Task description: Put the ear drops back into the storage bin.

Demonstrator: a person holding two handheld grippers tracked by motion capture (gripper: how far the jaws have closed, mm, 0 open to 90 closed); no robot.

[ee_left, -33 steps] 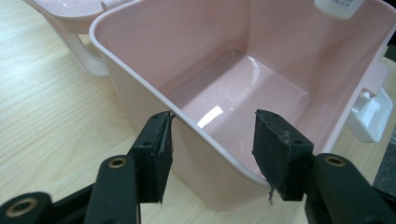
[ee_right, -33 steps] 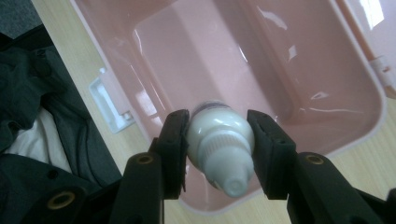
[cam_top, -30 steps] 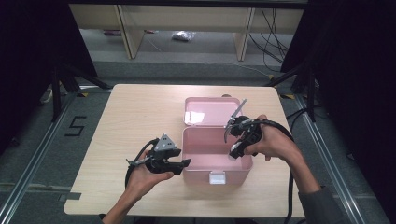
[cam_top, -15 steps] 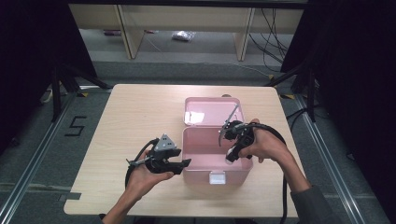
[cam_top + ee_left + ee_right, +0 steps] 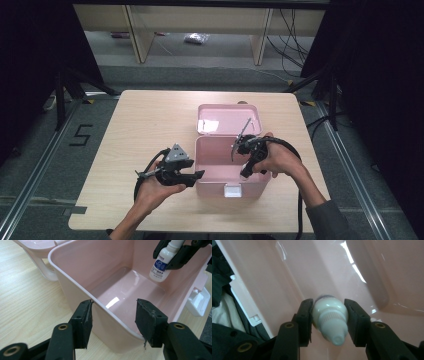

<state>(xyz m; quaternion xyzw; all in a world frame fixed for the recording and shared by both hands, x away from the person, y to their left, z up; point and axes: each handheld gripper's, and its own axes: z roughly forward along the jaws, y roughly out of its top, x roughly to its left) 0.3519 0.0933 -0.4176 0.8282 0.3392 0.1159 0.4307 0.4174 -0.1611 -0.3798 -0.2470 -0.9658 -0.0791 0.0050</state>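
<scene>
A pink plastic box stands open on the table, its lid laid back behind it. My right gripper hangs over the box's right half, shut on a small white bottle with a blue label. The bottle points bottom-down into the empty box interior, its cap toward my right gripper's camera. My left gripper is open at the box's left front wall. In the left gripper view its jaws stand on either side of the box rim, without pressing it.
The box has a white latch on its front and a pink handle by the lid. The wooden table is bare around the box. Dark floor, cables and shelf legs lie beyond the far edge.
My right gripper has moved left and down with the bottle, from above the box's right rim to inside its opening. The left gripper has stayed put.
</scene>
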